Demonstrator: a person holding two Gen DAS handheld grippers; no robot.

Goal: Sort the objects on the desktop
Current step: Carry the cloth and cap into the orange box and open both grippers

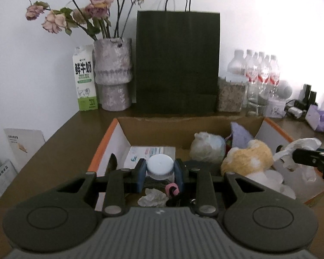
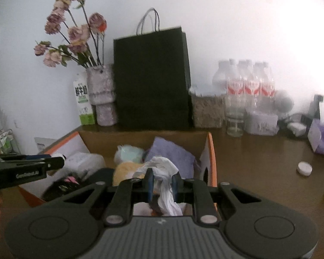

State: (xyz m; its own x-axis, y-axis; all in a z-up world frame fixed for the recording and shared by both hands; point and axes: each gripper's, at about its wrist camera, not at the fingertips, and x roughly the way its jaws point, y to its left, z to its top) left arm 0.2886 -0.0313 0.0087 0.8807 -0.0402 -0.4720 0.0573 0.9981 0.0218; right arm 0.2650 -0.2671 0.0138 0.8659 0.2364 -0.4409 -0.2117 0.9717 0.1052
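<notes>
While both hover over the box (image 1: 110, 142), my left claw (image 1: 160, 171) pinches a small jar (image 1: 160, 168) by its stiff sides, right claw (image 2: 162, 184) pinches limp crumpled tissue (image 2: 165, 172); light, grip mid-wad

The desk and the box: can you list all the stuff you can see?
Cardboard box: one, brown with orange edges, desk middle.
Jar: one, white lid, between the left jaws over the box.
Crumpled tissue: one, white, between the right jaws.
Plush toy: one, yellow, in the box.
Paper bag: one, dark, behind the box.
Vase: one, purplish, holding dried roses.
Milk carton: one, white and green, left of the vase.
Water bottles: several, clear.
Left gripper: shut on the jar.
Right gripper: shut on the tissue.
</notes>
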